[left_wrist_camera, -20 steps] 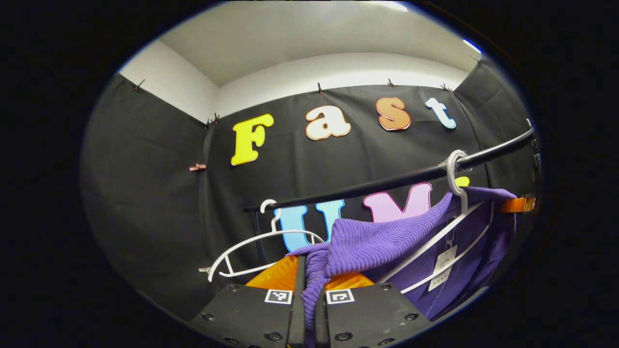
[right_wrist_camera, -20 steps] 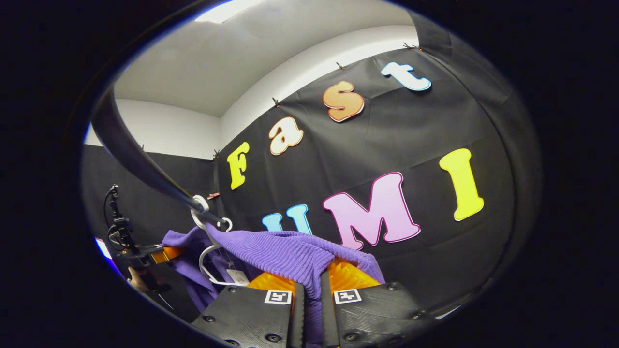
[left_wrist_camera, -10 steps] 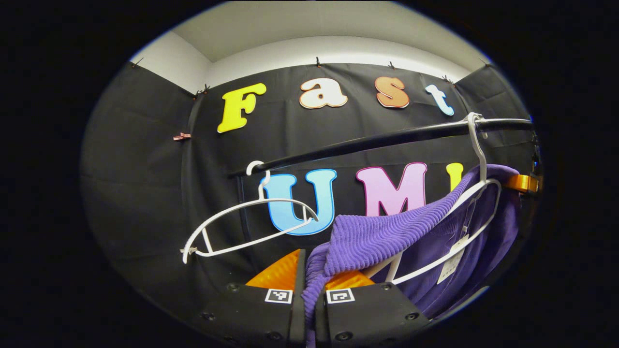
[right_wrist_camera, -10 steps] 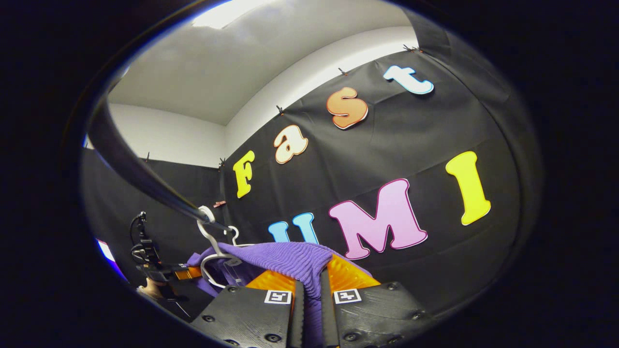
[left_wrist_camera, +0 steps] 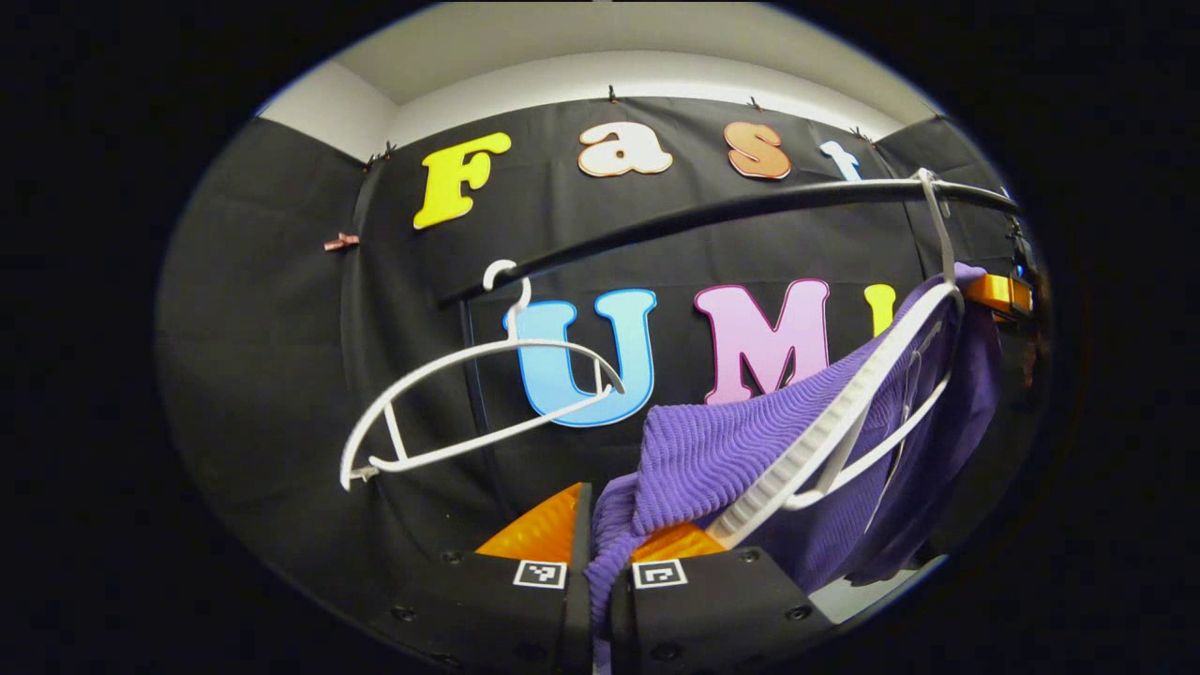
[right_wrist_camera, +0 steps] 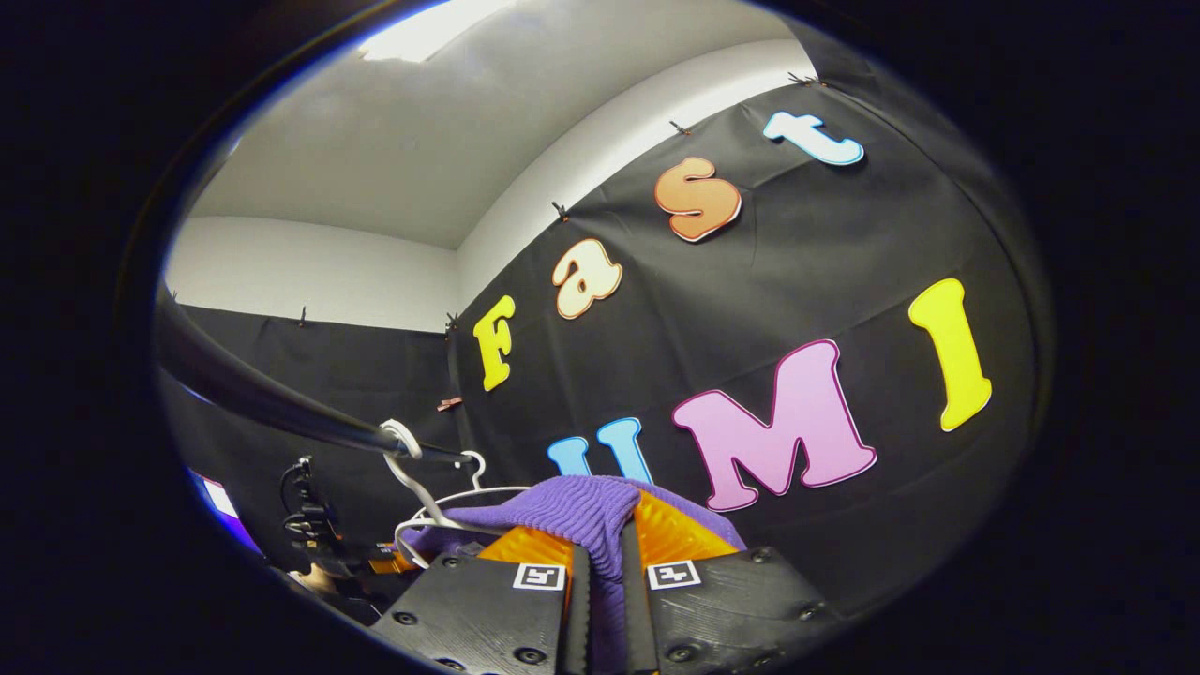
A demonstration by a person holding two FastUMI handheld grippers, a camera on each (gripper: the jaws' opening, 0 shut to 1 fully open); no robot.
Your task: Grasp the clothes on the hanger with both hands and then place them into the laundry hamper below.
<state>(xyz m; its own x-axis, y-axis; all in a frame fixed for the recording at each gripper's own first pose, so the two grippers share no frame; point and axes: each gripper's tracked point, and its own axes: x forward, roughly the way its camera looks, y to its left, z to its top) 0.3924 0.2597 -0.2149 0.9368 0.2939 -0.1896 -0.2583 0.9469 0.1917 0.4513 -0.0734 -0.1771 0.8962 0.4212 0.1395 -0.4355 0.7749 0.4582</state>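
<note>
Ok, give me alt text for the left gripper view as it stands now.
The left tongs are shut on a purple ribbed knit top partly draped over a white hanger on a black rail. An empty white hanger hangs further left on the rail.

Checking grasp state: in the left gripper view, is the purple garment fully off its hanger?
No. The purple garment is still draped over the white hanger, whose hook hangs on the black rail.

Bright overhead ceiling light (right_wrist_camera: 427, 28), sharp, fisheye-warped edges.
</note>
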